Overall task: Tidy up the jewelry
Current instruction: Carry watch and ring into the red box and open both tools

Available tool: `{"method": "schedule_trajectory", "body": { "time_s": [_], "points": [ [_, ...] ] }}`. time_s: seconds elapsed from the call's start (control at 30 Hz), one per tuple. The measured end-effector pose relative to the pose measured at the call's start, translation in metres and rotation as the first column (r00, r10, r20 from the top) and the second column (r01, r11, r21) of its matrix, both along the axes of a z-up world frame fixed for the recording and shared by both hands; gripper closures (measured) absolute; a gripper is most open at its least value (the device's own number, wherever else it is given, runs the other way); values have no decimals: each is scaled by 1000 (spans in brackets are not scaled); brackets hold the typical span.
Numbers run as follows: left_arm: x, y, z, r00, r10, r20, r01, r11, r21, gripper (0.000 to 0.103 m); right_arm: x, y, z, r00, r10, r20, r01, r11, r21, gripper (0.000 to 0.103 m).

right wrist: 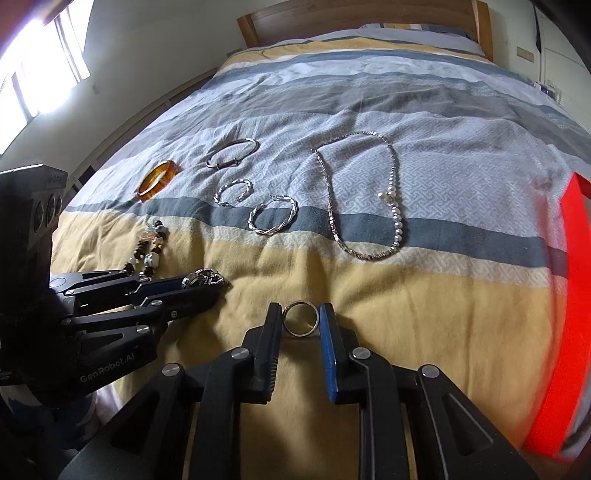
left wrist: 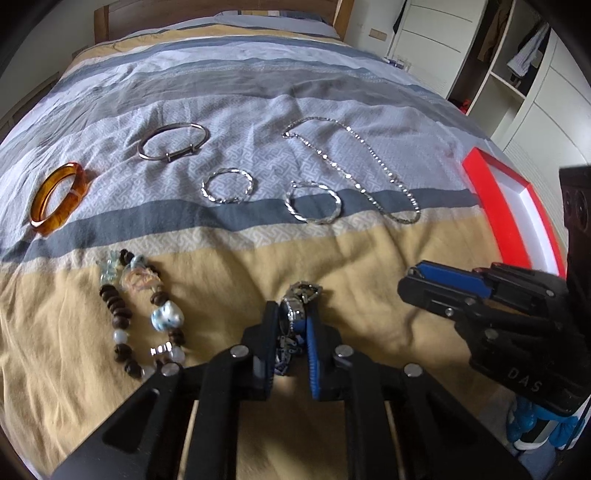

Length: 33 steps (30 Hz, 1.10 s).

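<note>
My left gripper (left wrist: 292,314) is shut on a silver watch (left wrist: 301,295) just above the yellow band of the bedspread; the watch also shows in the right wrist view (right wrist: 205,277). My right gripper (right wrist: 301,319) is shut on a plain silver ring (right wrist: 301,318), held upright between the pads. On the bed lie an amber bangle (left wrist: 57,199), a silver bangle (left wrist: 171,142), two twisted silver hoops (left wrist: 227,186) (left wrist: 313,203), a silver necklace (left wrist: 354,170) and a beaded bracelet (left wrist: 140,314).
A red-rimmed jewelry box (left wrist: 502,218) sits at the bed's right edge, seen as a red blur in the right wrist view (right wrist: 561,332). A wooden headboard (right wrist: 362,22) stands at the far end. White wardrobes (left wrist: 517,74) stand at right.
</note>
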State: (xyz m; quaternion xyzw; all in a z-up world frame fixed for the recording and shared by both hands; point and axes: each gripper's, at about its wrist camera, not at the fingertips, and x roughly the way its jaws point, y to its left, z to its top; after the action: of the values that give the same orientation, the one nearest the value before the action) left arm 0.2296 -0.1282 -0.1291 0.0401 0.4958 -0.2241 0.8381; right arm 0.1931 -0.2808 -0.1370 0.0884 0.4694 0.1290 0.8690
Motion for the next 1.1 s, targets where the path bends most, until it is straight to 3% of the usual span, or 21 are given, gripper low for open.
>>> {"method": "schedule_trajectory", "body": {
  "time_s": [0.3, 0.53, 0.83, 1.1],
  "points": [
    [-33, -1, 37, 999, 24, 29, -24, 1000, -11, 90, -41, -19, 38, 997, -48, 62, 47, 999, 22, 83],
    [-60, -27, 69, 999, -16, 49, 18, 999, -41, 90, -80, -57, 68, 986, -108, 126, 106, 994, 25, 83],
    [-78, -132, 92, 978, -200, 58, 204, 975, -85, 90, -109, -152, 74, 959, -246, 139, 251, 968, -18, 83],
    [-62, -235, 86, 940, -335, 65, 339, 938, -70, 90, -95, -226, 62, 940, -316, 126, 327, 942, -78, 83]
  ]
}}
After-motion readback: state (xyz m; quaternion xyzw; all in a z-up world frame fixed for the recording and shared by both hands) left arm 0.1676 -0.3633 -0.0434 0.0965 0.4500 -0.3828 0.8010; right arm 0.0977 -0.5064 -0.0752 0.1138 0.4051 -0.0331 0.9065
